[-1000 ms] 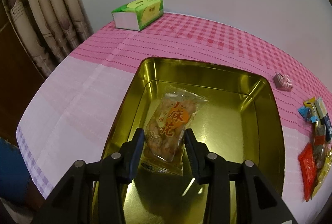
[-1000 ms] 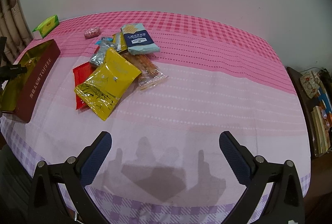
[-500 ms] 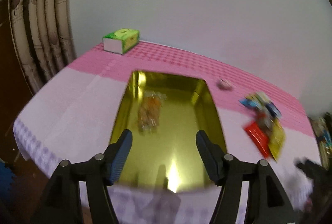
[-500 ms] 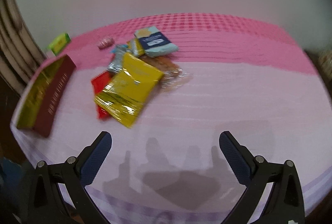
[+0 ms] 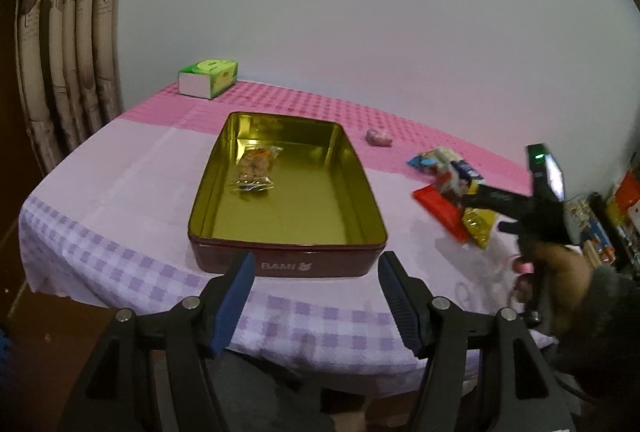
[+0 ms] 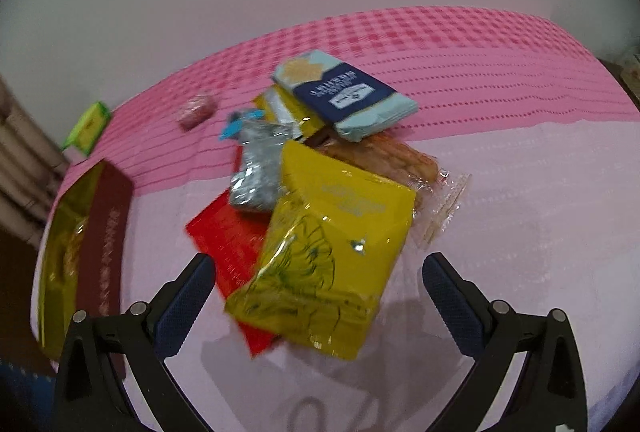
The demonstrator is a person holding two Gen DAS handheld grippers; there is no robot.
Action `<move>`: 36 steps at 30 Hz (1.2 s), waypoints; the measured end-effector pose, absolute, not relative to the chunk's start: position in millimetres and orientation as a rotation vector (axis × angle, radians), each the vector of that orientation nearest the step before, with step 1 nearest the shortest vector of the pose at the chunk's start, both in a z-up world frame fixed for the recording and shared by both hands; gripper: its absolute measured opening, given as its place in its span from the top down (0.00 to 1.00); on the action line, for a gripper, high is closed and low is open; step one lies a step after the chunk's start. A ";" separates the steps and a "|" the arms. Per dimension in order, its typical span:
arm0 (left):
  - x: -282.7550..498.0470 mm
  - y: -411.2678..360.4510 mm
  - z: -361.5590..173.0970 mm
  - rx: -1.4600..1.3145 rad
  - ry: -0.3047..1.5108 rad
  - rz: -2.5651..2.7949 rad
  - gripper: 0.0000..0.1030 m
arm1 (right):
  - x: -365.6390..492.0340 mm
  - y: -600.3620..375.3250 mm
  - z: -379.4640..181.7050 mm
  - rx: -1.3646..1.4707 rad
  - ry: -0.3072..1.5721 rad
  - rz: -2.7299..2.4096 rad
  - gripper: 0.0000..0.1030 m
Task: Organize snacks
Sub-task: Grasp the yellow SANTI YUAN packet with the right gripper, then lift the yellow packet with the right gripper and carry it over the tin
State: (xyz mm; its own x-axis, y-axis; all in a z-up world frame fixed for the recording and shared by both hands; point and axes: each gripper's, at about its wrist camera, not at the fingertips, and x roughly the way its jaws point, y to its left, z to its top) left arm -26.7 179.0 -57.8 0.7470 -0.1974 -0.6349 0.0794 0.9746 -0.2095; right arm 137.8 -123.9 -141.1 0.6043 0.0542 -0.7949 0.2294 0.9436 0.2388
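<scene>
My right gripper (image 6: 316,288), jaws spread wide and empty, is now hovering closer over the crinkled yellow snack packet (image 6: 332,252) at frame centre, while my left gripper (image 5: 316,296), also wide, is backing off the gold-lined tin (image 5: 288,244).

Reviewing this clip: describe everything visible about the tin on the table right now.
The tin is a shallow rectangular metal box with rounded corners, lidless, upright on the pink checked tablecloth. Its outside is dark red with pale lettering, "BAMI" on the near wall; its inside is shiny gold. One clear-wrapped snack packet lies flat on its floor toward the far left corner; the rest is bare. Neither gripper touches it.
</scene>
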 end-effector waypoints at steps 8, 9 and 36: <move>-30.4 178.7 -51.3 -0.202 0.696 -0.187 0.37 | 140.2 -132.9 -145.6 0.344 0.921 -0.127 0.43; -30.3 178.7 -51.4 -0.203 0.698 -0.188 0.37 | 138.8 -134.6 -145.2 0.343 0.922 -0.127 0.44; -50.0 165.7 -38.1 -0.160 0.648 -0.148 0.37 | 60.4 -222.0 -37.7 0.032 0.741 -0.375 0.47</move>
